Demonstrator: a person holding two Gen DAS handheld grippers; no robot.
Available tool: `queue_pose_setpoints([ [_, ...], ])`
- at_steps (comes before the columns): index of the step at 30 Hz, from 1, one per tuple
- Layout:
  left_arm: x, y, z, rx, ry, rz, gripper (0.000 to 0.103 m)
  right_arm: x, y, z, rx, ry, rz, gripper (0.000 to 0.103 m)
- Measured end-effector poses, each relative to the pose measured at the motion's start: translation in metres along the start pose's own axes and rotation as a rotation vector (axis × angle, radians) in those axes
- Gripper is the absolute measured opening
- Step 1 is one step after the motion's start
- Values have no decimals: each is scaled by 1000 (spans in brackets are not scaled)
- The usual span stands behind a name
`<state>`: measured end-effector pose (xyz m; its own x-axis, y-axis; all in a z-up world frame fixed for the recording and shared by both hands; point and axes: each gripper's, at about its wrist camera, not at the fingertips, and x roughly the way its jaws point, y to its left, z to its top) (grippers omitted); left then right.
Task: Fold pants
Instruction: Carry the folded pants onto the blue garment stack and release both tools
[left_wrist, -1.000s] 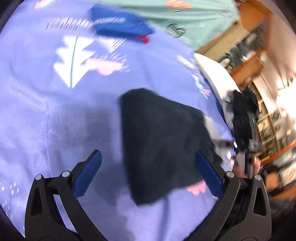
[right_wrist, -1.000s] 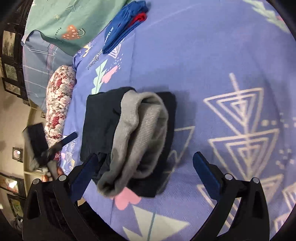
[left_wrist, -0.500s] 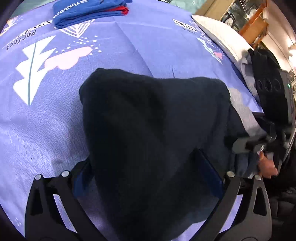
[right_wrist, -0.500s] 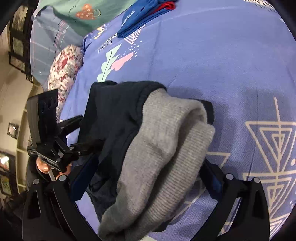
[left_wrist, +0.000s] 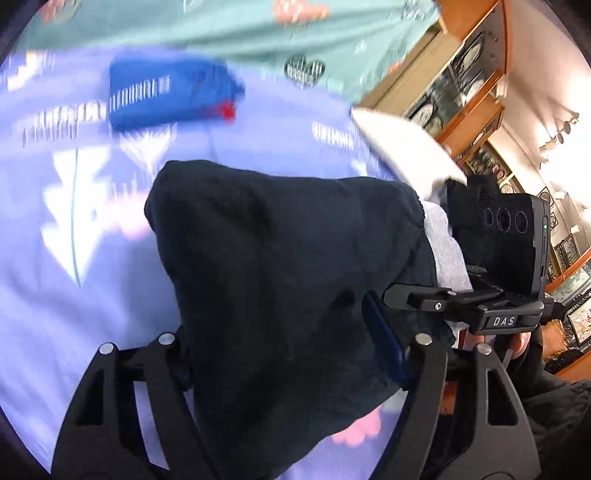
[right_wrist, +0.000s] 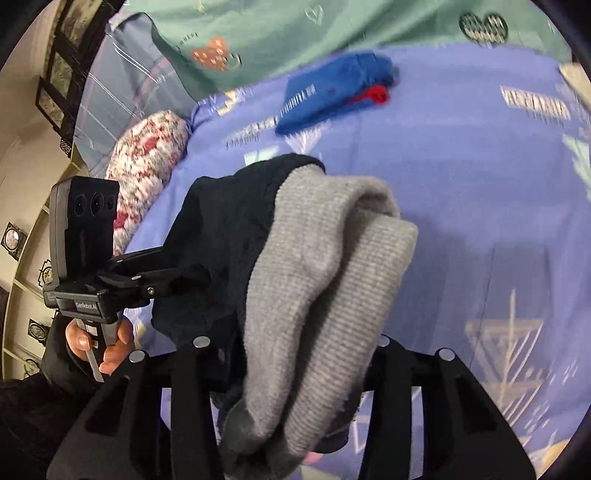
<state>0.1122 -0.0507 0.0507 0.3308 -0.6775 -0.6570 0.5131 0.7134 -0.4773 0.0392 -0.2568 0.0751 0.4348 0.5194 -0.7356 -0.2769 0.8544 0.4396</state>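
The folded pants (left_wrist: 280, 266) are dark navy with a grey inner lining (right_wrist: 325, 266). They hang bunched a little above the purple bedsheet (left_wrist: 55, 295). My left gripper (left_wrist: 284, 354) has the dark bundle filling the gap between its fingers, and its jaws are closing on the cloth. My right gripper (right_wrist: 291, 350) is also closing, with the grey and navy folds squeezed between its fingers. Each gripper shows in the other's view, the right gripper (left_wrist: 410, 295) at the grey edge and the left gripper (right_wrist: 177, 277) biting the navy edge. A hand (right_wrist: 110, 347) holds the left handle.
A folded blue garment (right_wrist: 332, 92) with a red trim lies farther back on the sheet. Behind it is a green blanket (right_wrist: 295, 29). A floral pillow (right_wrist: 147, 158) lies at the bed's left side, a white pillow (left_wrist: 402, 147) at its right, and wooden shelves (left_wrist: 461, 74) beyond.
Both grippers came down over the folded pants and narrowed their jaws around them. The bundle has risen off the sheet with them, and both views now tilt up toward the blanket.
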Motion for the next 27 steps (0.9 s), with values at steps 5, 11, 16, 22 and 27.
queue_pose_setpoints([
  [5,-18,25,100,36,-120,53,75,5,9,121,-44,-102,-31,46],
  [11,22,103,229,-39,-207,113,83,71,-15,257,-51,-176,-100,52],
  [16,82,211,262,-253,-183,316,85,151,-71,295,4,-208,-358,71],
  [22,16,219,201,-305,-295,351,92,90,-83,222,7,-336,-322,73],
  [27,-35,132,99,-148,-306,455,101,31,-43,107,-91,-323,-417,96],
])
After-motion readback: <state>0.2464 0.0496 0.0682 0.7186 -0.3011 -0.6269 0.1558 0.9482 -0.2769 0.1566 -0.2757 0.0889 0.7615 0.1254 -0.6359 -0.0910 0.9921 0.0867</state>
